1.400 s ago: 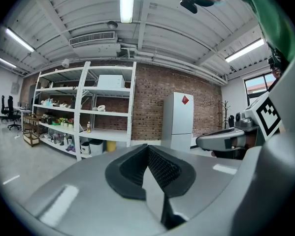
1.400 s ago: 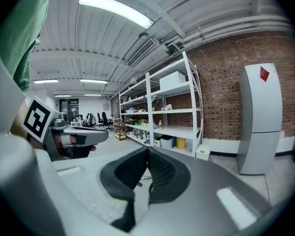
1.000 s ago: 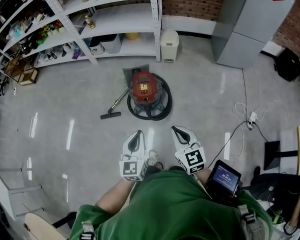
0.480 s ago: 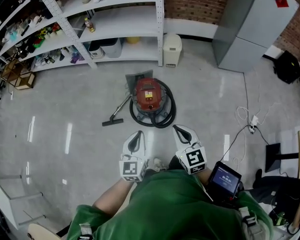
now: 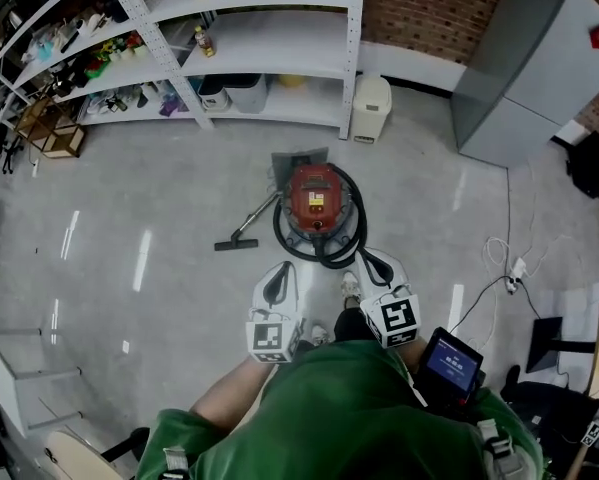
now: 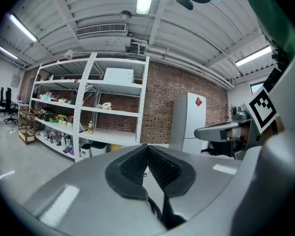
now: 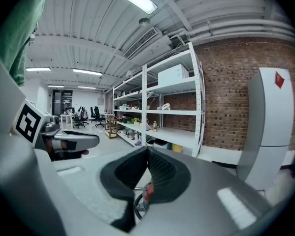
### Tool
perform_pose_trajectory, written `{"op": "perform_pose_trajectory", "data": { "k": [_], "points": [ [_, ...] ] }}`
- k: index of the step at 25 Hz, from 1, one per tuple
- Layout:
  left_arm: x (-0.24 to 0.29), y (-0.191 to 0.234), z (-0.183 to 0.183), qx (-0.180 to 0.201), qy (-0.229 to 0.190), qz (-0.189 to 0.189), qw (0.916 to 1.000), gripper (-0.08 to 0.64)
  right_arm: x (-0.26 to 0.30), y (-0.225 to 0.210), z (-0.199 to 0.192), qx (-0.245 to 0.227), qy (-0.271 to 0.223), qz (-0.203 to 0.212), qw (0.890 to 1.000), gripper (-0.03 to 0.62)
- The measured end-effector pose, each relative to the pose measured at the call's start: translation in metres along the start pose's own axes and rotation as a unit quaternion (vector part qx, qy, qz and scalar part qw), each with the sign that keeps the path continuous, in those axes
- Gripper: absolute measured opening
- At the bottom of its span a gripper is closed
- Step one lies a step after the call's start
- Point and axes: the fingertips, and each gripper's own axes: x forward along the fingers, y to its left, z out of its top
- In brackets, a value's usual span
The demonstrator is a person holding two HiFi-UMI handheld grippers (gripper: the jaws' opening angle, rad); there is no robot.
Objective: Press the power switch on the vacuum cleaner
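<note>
Head view: red vacuum cleaner (image 5: 317, 198) sits on the grey floor (image 5: 149, 198), at 12 o'clock from both tongs, close but not touched. Black hose (image 5: 322, 247) is coiled round its base. Floor nozzle (image 5: 236, 243) lies at 8 o'clock of the vacuum. The power switch is too small to pick out.

Left tongs (image 5: 279, 267) and right tongs (image 5: 360, 255) are held side by side and point toward the vacuum, with a shoe (image 5: 351, 287) between them.

Left gripper view: pads meet at the tip, closed, nothing held. Only a dark bit of hose shows through the gap below, with none of the red body.

Right gripper view: also closed and empty. A red sliver of the vacuum plus a hose loop shows through its gap. This view also shows office chairs (image 7: 85, 117) far off at 9 o'clock, which the head view does not show.

Only the head view shows the white bin (image 5: 371, 108) at 1 o'clock of the vacuum and a screen device (image 5: 450, 364) by the person's right arm. The shelving (image 5: 279, 43) and the grey cabinet (image 5: 524, 58) appear in all three views.
</note>
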Motion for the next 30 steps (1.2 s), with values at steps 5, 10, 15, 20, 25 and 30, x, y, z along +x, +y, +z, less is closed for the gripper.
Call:
{"op": "perform_pose_trajectory", "data": {
  "k": [5,10,15,20,25,30],
  "points": [
    [0.036,0.009,-0.012,-0.003,0.019,0.015,0.9997,0.008,0.032,-0.024,-0.007,0.005,0.014,0.014,1.0,0.003],
    [0.093,0.013,-0.021,-0.008,0.048,0.023,0.9985,0.008,0.071,-0.057,-0.003,0.001,0.02,0.04,0.999,0.003],
    [0.143,0.011,-0.028,-0.01,0.073,0.032,0.9968,0.008,0.11,-0.093,-0.009,0.016,0.032,0.061,0.997,0.003],
    [0.181,0.016,-0.035,-0.012,0.095,0.049,0.9942,0.008,0.145,-0.12,-0.018,0.025,0.045,0.085,0.995,0.003],
    [0.202,0.029,-0.046,-0.014,0.116,0.072,0.9906,0.008,0.178,-0.13,-0.031,0.027,0.058,0.11,0.992,0.003],
    [0.223,0.033,-0.07,-0.019,0.141,0.083,0.9864,0.008,0.207,-0.142,-0.051,0.03,0.073,0.128,0.989,0.003]
  ]
}}
